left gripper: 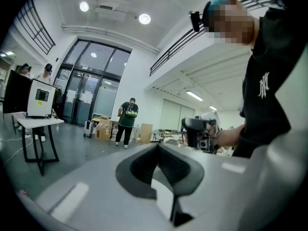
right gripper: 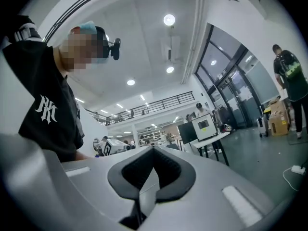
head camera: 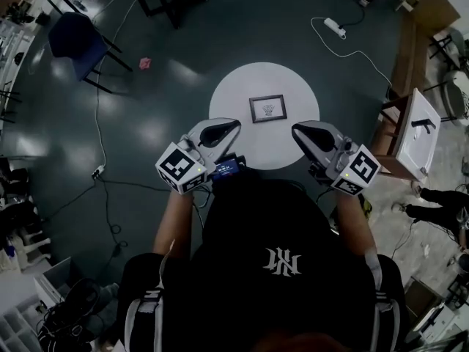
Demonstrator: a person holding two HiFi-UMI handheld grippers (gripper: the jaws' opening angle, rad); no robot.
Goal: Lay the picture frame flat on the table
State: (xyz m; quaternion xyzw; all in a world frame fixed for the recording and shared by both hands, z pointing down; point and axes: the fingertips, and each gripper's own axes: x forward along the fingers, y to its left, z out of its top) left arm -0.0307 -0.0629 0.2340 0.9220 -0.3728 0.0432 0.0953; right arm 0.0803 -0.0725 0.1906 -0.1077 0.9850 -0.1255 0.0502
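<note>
A dark-framed picture frame (head camera: 267, 108) lies flat near the middle of the round white table (head camera: 227, 97) in the head view. Both grippers are raised close to the person's chest, well clear of the table. My left gripper (head camera: 233, 126) is shut with nothing in it; in its own view the left gripper (left gripper: 157, 145) points level across the room. My right gripper (head camera: 297, 130) is shut and empty too; the right gripper (right gripper: 153, 150) faces the room and ceiling. Each gripper view catches the other gripper and the person; neither shows the frame.
A blue chair (head camera: 77, 39) stands on the dark floor at upper left. A wooden table with a white top (head camera: 418, 134) stands right of the round table. A power strip (head camera: 334, 26) and cables lie on the floor. A person in green (left gripper: 127, 121) stands far off.
</note>
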